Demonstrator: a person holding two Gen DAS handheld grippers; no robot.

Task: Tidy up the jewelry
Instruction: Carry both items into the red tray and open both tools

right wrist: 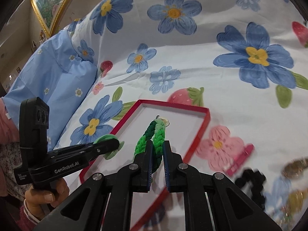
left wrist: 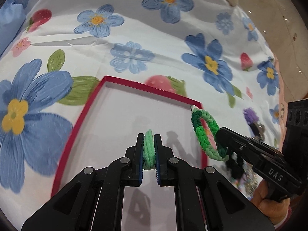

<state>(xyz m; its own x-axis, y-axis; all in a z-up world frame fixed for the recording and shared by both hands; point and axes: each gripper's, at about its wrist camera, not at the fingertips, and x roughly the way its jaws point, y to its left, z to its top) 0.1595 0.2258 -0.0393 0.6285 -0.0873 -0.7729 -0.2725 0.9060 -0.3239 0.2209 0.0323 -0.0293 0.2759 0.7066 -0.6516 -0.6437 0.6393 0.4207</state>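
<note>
Both grippers are clamped: my left gripper [left wrist: 149, 152] pinches a pale green hair tie [left wrist: 148, 150] above the red-rimmed box [left wrist: 152, 88], while my right gripper [right wrist: 157, 154] holds a braided green bracelet [right wrist: 154, 134] over the box's right edge, ready to drop both inside

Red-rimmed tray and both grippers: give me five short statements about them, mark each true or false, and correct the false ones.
1. The left gripper is shut on a light green hair tie. True.
2. The right gripper is open and carries nothing. False: it is shut on a braided green bracelet.
3. The red-rimmed tray rests on a floral sheet. True.
4. The tray is full of jewelry. False: its white floor shows bare.
5. The black scrunchie lies inside the tray. False: it lies on the sheet, outside the tray.
</note>
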